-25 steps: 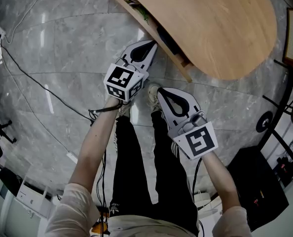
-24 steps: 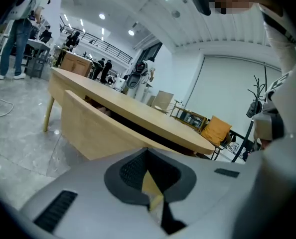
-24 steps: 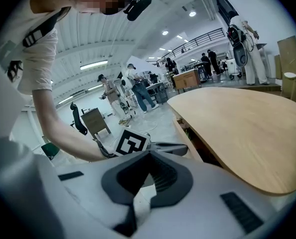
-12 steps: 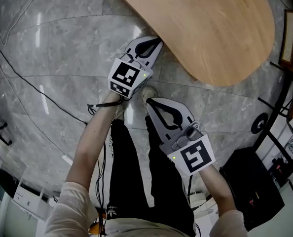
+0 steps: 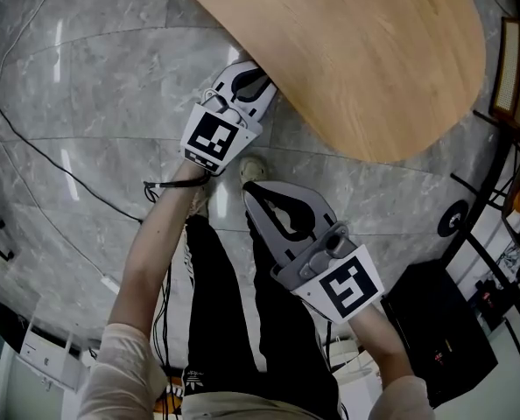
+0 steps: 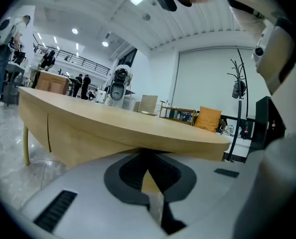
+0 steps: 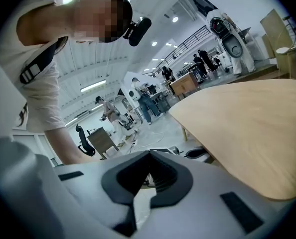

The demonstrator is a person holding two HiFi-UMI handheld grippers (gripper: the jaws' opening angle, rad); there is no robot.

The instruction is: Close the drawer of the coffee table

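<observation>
The coffee table (image 5: pixel 374 51) has a rounded top of pale wood grain and stands on a grey marble floor (image 5: pixel 85 86). In the head view only this top shows. Its near rim runs unbroken, and the drawer is tucked wholly under it.

In the left gripper view, the drawer front (image 6: pixel 88 142) is a plain panel of the same pale wood. It sits in line with the table's side just below the overhanging top, with a thin vertical seam towards its left end.

The left tool (image 5: pixel 258 86) points at the table's near edge. Its tip reaches in under the rim, right up at the drawer front. Its jaws are pressed together with nothing between them. Whether the tip actually bears on the wood cannot be told.

The right tool (image 5: pixel 253 191) hangs nearer the person, clear of the table's edge and above the person's dark trousers (image 5: pixel 225 304). It is angled towards the table, which fills the right of its own view. Its jaws also meet at the tips and hold nothing.
</observation>
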